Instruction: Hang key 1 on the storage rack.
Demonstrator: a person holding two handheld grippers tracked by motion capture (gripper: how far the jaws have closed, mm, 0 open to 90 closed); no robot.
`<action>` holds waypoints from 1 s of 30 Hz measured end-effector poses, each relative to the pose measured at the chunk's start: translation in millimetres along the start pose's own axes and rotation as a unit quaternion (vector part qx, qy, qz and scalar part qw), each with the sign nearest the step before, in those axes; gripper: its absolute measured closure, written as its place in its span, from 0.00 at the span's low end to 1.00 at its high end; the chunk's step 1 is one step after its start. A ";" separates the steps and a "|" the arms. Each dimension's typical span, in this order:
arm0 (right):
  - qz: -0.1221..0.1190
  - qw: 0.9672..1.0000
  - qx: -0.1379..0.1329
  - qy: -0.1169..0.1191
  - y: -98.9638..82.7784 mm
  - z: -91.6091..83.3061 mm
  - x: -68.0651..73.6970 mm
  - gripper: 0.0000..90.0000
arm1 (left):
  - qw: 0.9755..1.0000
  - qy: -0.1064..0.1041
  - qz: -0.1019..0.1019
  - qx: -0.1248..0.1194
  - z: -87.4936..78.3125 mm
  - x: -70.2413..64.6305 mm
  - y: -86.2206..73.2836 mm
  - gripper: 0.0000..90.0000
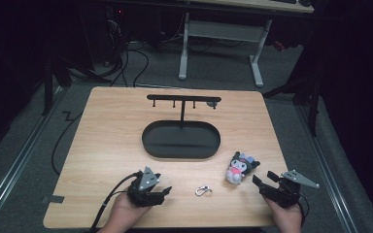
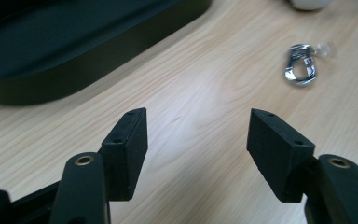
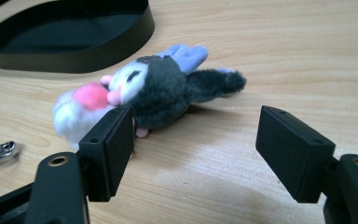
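Observation:
A small plush toy [image 1: 240,167] with a dark hood, white body and pink spot lies on the wooden table [image 1: 111,131], right of centre. In the right gripper view the plush toy [image 3: 154,91] lies just beyond the jaws, nearer the left one. My right gripper [image 1: 267,182] rests at the table's front right, open and holding nothing. A silver carabiner clip [image 1: 203,190] lies between the two grippers; the clip [image 2: 301,67] shows ahead and right of the left jaws. My left gripper [image 1: 164,190] sits at the front left, open and holding nothing.
A black oval tray [image 1: 180,141] with a T-shaped hanger stand [image 1: 183,100] occupies the table's middle; its wall [image 3: 112,42] lies behind the plush. Cables trail from both grippers. A white desk frame [image 1: 223,43] stands on the floor beyond the table.

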State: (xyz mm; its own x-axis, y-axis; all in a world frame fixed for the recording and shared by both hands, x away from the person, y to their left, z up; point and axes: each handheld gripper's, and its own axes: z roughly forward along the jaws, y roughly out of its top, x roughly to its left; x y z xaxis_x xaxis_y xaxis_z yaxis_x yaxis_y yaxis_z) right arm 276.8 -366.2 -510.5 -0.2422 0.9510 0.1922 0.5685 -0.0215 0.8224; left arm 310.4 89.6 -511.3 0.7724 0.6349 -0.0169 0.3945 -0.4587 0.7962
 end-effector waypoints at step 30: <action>-0.032 0.999 0.024 -0.026 2.3 3.8 -2.3 0.55 | 0.995 0.055 -0.078 -0.016 -32.0 69.4 -30.2 0.48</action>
State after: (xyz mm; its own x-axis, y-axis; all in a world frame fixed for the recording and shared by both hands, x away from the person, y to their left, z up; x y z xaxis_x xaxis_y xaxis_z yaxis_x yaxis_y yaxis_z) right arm 281.7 -367.2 -511.1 -0.2394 0.9646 0.1109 0.5896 0.0536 0.8059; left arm 336.1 167.4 -517.2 0.6437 0.7614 -0.0770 0.4883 -0.3311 0.8074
